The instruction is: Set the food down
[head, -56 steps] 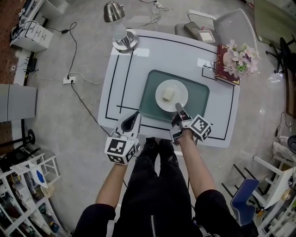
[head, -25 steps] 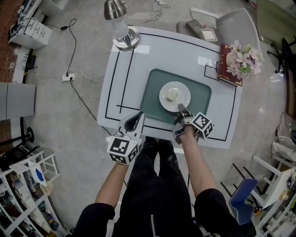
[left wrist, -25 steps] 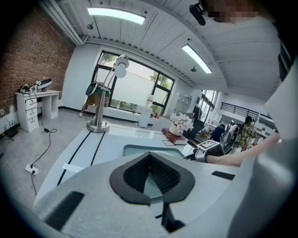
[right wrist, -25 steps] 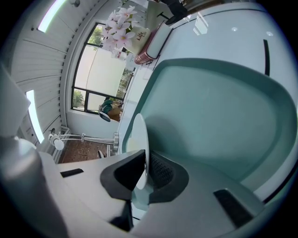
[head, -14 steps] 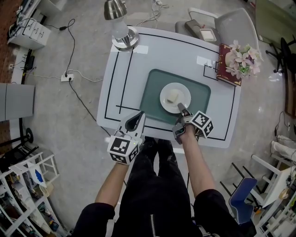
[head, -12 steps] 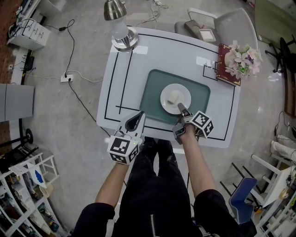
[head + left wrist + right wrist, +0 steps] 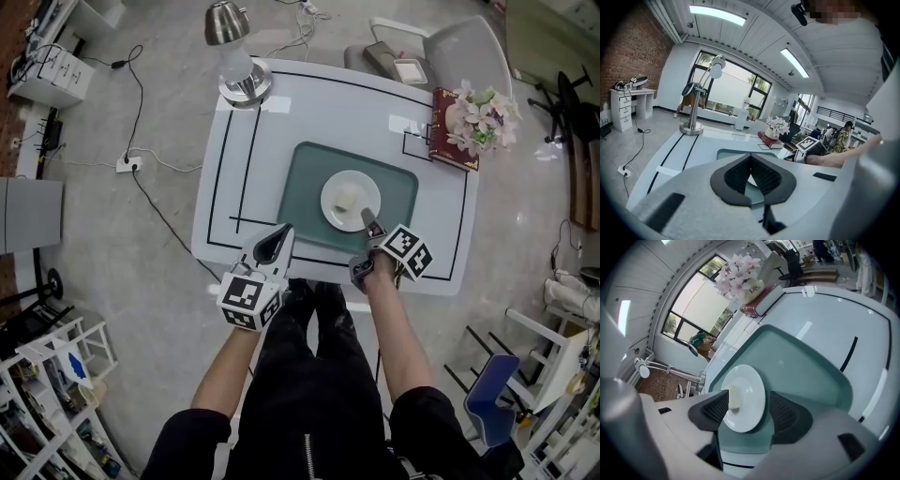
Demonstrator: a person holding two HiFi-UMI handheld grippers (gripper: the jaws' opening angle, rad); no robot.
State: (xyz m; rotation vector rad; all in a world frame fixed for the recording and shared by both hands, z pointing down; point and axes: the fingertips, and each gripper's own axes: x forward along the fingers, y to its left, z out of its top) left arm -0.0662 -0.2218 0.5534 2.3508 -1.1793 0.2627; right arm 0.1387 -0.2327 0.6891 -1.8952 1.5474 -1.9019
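Now the right gripper (image 7: 371,223) has just been opening its jaws: wide apart, gripping nothing. The food (image 7: 345,197) sits on the plate (image 7: 330,212) just ahead of its tips, on the tray (image 7: 307,176). The left gripper (image 7: 276,238), well to its left over the table (image 7: 246,131) edge, is clenched and empty.

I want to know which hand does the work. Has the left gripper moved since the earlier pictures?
No. The left gripper still hovers at the near edge of the table, its tip beside the near left corner of the teal tray, as before.
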